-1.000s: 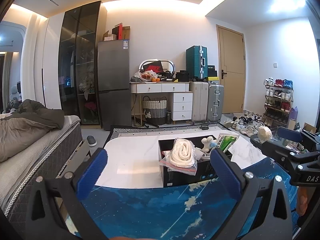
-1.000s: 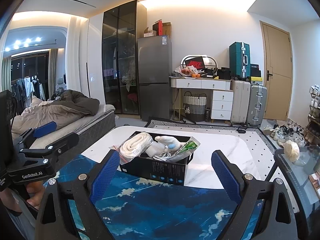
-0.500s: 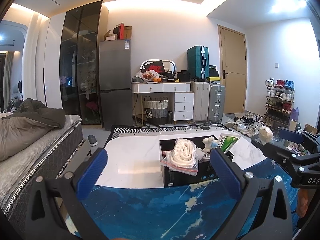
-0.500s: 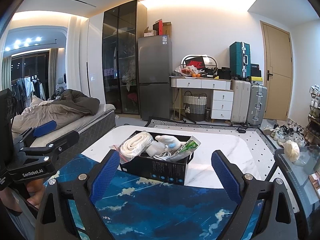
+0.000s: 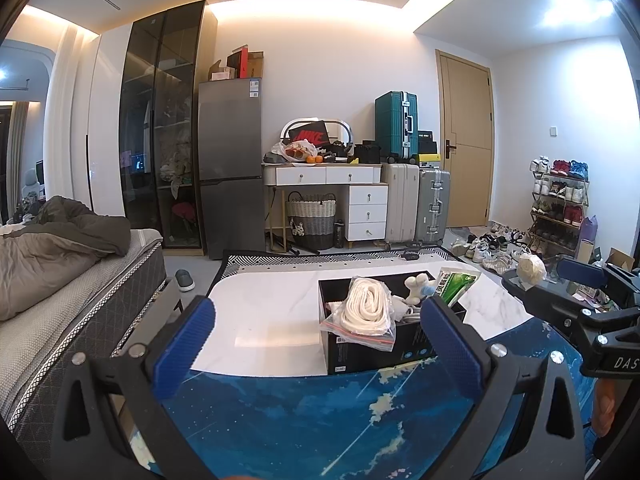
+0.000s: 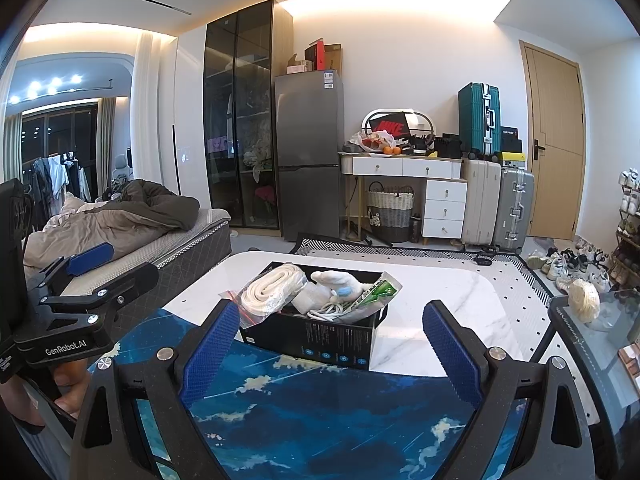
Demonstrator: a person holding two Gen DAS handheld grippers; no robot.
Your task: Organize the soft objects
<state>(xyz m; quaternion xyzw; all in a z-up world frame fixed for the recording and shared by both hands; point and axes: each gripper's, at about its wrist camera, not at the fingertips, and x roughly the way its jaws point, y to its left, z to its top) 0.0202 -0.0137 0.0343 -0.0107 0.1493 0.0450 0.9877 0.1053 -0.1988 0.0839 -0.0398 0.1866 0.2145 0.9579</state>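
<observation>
A black box (image 5: 362, 350) (image 6: 316, 340) stands on the white marble table (image 5: 272, 320) at the edge of a blue mat (image 5: 320, 420). It holds a bagged white rope (image 5: 368, 310) (image 6: 272, 290), a white plush toy (image 5: 418, 286) (image 6: 340, 284), a white cable (image 6: 326, 312) and a green packet (image 5: 458, 284) (image 6: 374, 294). My left gripper (image 5: 316, 344) is open and empty, short of the box. My right gripper (image 6: 332, 354) is open and empty, just in front of the box. Each gripper shows in the other's view, the right one (image 5: 576, 280) and the left one (image 6: 92, 258).
A bed (image 5: 60, 280) lies to the left of the table. A glass side table (image 6: 592, 328) with a ball of yarn (image 6: 584, 300) stands to the right. Fridge (image 5: 232, 164), dresser (image 5: 332, 196), suitcases (image 5: 416, 200) and shoe rack (image 5: 558, 204) line the far walls.
The left wrist view has shifted very slightly; the box sits a touch further right. Both grippers stay open and nothing in the box has moved.
</observation>
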